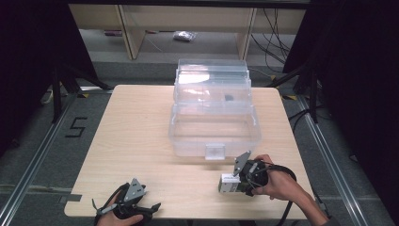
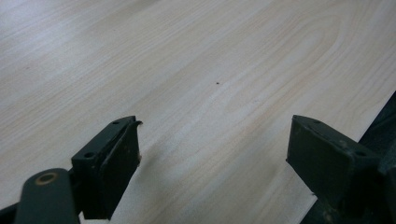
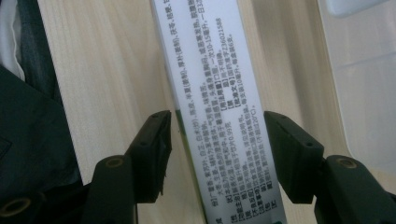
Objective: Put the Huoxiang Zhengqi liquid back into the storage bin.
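The white printed carton [image 3: 219, 116] lies on the table [image 1: 141, 141] in front of the clear plastic box [image 1: 214, 117], between the jaws of the right hand-held gripper [image 3: 217, 154], which do not yet press it. The left hand-held gripper [image 2: 212, 154] is wide apart at the near table edge.

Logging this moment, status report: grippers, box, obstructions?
Left gripper open over bare table. Right gripper straddling white printed box, pads not yet touching. Clear storage bin stands beyond, nothing blocking.

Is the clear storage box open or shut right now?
Open. The clear box has its lid swung up and back behind it, so the high view looks straight into the bare base.
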The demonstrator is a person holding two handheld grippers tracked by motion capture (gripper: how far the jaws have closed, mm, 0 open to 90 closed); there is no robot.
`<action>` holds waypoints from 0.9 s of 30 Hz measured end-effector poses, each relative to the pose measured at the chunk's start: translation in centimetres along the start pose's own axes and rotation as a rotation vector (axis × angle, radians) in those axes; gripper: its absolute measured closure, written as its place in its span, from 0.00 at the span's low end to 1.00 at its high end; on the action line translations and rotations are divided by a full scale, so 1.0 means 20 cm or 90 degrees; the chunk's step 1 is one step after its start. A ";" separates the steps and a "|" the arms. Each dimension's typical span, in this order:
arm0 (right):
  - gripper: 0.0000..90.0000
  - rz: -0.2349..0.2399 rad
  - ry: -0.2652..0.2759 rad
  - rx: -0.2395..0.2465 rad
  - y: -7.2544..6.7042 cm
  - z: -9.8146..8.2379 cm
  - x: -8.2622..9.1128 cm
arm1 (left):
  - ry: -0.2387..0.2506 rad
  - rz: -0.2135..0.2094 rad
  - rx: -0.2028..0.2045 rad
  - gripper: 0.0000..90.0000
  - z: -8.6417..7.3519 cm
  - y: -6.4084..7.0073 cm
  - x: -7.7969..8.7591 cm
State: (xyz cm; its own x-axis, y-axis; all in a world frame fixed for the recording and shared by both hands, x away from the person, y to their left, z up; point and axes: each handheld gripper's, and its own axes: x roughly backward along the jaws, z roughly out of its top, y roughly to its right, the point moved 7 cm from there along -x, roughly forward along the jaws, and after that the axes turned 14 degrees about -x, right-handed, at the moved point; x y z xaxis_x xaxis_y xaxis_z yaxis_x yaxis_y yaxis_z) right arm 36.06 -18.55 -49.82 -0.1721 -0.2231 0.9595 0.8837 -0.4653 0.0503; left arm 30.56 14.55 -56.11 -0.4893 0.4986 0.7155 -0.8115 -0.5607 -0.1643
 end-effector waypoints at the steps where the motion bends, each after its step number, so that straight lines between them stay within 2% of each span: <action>1: 0.50 0.003 0.002 0.009 0.00 0.00 0.00 | -0.018 -0.003 -0.020 0.18 -0.01 -0.01 0.01; 3: 0.51 0.002 -0.007 0.002 0.00 0.00 -0.01 | -0.010 -0.004 -0.011 0.18 0.00 0.00 0.01; 4: 0.52 -0.012 -0.013 0.017 0.02 0.00 -0.02 | 0.002 0.002 0.002 0.18 0.00 0.00 0.00; 5: 0.53 -0.016 -0.025 -0.001 0.01 0.00 -0.01 | 0.008 0.005 0.013 0.18 0.00 0.01 -0.01; 6: 0.53 -0.013 -0.023 0.007 0.02 0.00 -0.02 | 0.004 0.006 0.007 0.18 0.00 0.00 -0.01; 7: 0.53 -0.015 -0.027 -0.004 0.01 0.00 -0.01 | 0.004 0.007 0.006 0.18 0.00 0.00 -0.01; 9: 0.55 -0.010 -0.022 0.020 0.02 0.01 -0.03 | 0.010 0.004 0.009 0.18 0.01 0.00 0.00; 10: 0.56 -0.012 -0.033 0.011 0.01 0.00 -0.03 | 0.010 0.004 0.009 0.18 0.01 0.00 0.00; 11: 0.57 -0.016 -0.038 0.018 0.01 0.00 -0.02 | -0.007 -0.002 -0.010 0.18 0.00 0.00 0.00; 12: 0.57 -0.016 -0.038 0.018 0.01 0.00 -0.02 | -0.007 -0.002 -0.010 0.18 0.00 0.00 0.00; 13: 0.58 -0.016 -0.040 0.003 0.01 0.00 -0.03 | 0.005 0.007 0.006 0.18 0.00 0.00 0.00; 14: 0.59 -0.015 -0.048 0.001 0.00 0.00 -0.03 | 0.007 0.005 0.006 0.18 0.01 0.00 0.00; 15: 0.59 -0.013 -0.049 0.019 0.01 0.00 -0.03 | 0.008 0.006 0.012 0.18 0.00 0.01 -0.01; 16: 0.60 -0.012 -0.050 0.011 0.00 0.00 -0.04 | 0.008 0.006 0.012 0.18 0.00 0.01 -0.01; 18: 0.61 -0.015 -0.055 0.019 0.01 0.00 -0.04 | 0.006 0.005 0.010 0.18 0.00 0.01 -0.01; 19: 0.62 -0.008 -0.050 0.044 0.01 0.01 -0.05 | 0.006 0.006 0.006 0.18 0.00 0.00 0.00; 20: 0.64 -0.016 -0.070 0.014 0.00 0.00 -0.04 | -0.002 -0.001 -0.008 0.18 0.00 0.00 0.01; 21: 0.67 -0.005 -0.067 0.046 0.00 0.01 -0.04 | -0.002 -0.003 -0.003 0.18 0.00 0.00 0.00; 22: 0.69 -0.010 -0.072 0.033 0.00 0.00 -0.03 | 0.001 0.002 0.000 0.18 0.00 0.00 0.00; 24: 0.71 -0.009 -0.071 0.028 0.00 0.01 -0.03 | 0.005 0.007 0.005 0.18 0.00 0.00 0.00; 25: 0.71 -0.007 -0.067 0.037 0.01 0.01 -0.04 | -0.002 -0.001 -0.009 0.18 0.00 0.00 0.01; 26: 0.71 -0.002 -0.063 0.047 0.02 0.01 -0.04 | -0.002 -0.001 -0.009 0.18 0.00 0.00 0.01; 27: 0.71 -0.001 -0.068 0.035 0.00 0.01 -0.04 | -0.012 -0.001 -0.019 0.18 -0.01 -0.01 0.01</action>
State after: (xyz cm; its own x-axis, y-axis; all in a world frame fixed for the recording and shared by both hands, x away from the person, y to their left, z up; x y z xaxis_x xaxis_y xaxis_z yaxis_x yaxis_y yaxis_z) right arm 36.34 -18.29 -50.45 -0.1284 -0.1279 0.9834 0.9064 -0.4175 0.0640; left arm 30.53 14.83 -56.07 -0.4817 0.4870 0.7285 -0.8220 -0.5392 -0.1831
